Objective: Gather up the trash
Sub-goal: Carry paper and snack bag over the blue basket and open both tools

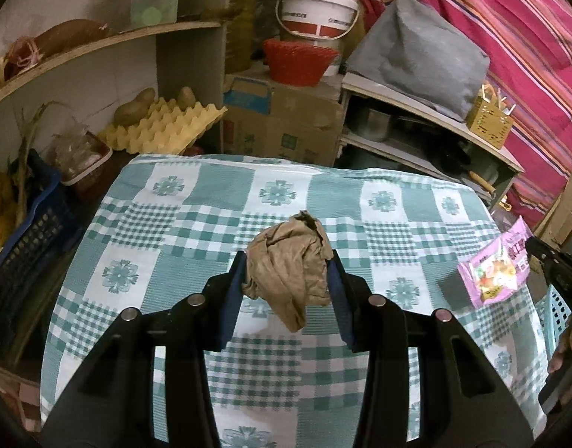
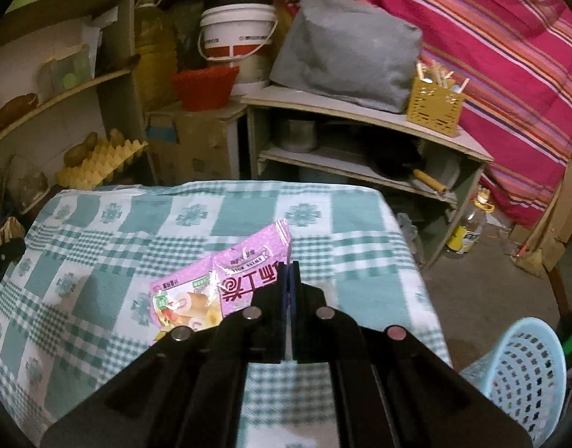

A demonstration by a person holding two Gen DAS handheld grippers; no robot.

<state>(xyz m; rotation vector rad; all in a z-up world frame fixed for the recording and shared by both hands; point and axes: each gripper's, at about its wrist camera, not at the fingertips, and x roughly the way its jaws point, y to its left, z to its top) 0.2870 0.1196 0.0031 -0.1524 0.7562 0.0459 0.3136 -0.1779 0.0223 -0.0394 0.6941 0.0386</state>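
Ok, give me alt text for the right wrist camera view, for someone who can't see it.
The right claw, shut on the edge of a pink snack wrapper, holds it above a table with a teal checked tablecloth. A light blue perforated basket stands lower right beside the table, with cluttered shelves behind.

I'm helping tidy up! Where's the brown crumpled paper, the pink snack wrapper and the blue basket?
brown crumpled paper (image 1: 286, 261), left wrist view, its middle.
pink snack wrapper (image 2: 226, 272), right wrist view, its printed front.
blue basket (image 2: 524, 369), right wrist view, its wall.
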